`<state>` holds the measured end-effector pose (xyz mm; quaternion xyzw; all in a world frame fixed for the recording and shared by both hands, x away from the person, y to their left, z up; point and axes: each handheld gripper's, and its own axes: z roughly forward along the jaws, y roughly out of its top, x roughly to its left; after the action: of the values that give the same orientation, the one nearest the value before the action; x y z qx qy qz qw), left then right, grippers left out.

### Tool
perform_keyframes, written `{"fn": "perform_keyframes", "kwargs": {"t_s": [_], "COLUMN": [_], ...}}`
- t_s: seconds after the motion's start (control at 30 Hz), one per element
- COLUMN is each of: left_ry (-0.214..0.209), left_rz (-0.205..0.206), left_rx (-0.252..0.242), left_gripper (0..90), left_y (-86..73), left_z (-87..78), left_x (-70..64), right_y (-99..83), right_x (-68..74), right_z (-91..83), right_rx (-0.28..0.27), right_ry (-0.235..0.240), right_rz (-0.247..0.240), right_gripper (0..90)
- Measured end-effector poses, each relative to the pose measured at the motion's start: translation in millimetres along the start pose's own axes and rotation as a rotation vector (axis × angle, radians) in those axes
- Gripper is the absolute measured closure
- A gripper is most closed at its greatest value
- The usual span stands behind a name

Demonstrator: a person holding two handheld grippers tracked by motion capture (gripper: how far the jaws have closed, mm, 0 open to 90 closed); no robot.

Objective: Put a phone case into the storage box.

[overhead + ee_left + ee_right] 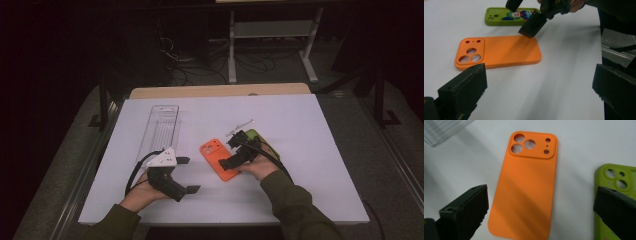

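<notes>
An orange phone case point(216, 156) lies back side up in the middle of the white table point(310, 165). Close to its right lies a green phone case point(261, 139) with a cartoon print point(520, 13). My right gripper point(231, 150) hovers open over the near end of the orange case point(526, 187), one jaw on each side, holding nothing; the green case point(614, 177) sits by its right jaw. My left gripper point(187, 175) stands open and holds nothing, left of the orange case point(499, 51) and pointing toward it. From there the right gripper point(524, 15) shows above the case's far end.
A long clear plastic tray point(161, 127) lies at the left of the table, behind my left gripper; its corner point(441, 130) shows in the right gripper view. A small clear piece point(239, 127) rests behind the cases. The table's right half is bare white surface.
</notes>
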<state>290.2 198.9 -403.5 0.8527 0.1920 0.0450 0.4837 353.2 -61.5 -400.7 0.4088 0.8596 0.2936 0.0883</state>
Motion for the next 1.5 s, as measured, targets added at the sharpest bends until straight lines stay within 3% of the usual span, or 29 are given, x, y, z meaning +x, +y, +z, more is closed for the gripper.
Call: {"fn": "perform_keyframes", "kwargs": {"t_s": [0.5, 0.67, 0.9, 1.03, 1.5], "left_ry": [0.000, -0.001, -0.002, -0.001, 0.007], "left_rz": [0.004, -0.016, -0.018, -0.009, 0.003], "left_rx": [-0.002, -0.003, -0.006, 0.003, 0.009], "left_gripper": [0.0, 0.0, 0.0, 0.0, 0.0], "left_y": [-0.1, -0.5, -0.4, -0.5, -1.1], "left_z": [0.3, 0.4, 0.5, 0.1, -1.2], "left_x": [0.3, -1.0, -1.5, -0.8, 0.6], "right_y": [8.9, 7.7, 6.8, 4.7, 5.0], "right_x": [13.6, 19.9, 24.2, 25.1, 24.4], "right_z": [31.9, 41.8, 46.3, 48.0, 48.7], "right_rx": [0.081, 0.119, 0.138, 0.149, 0.162], "right_ry": [-0.007, -0.020, -0.024, -0.057, -0.060], "right_rz": [0.000, -0.015, -0.020, -0.031, -0.017], "right_gripper": [0.0, 3.1, 6.0, 11.8, 13.8]}}
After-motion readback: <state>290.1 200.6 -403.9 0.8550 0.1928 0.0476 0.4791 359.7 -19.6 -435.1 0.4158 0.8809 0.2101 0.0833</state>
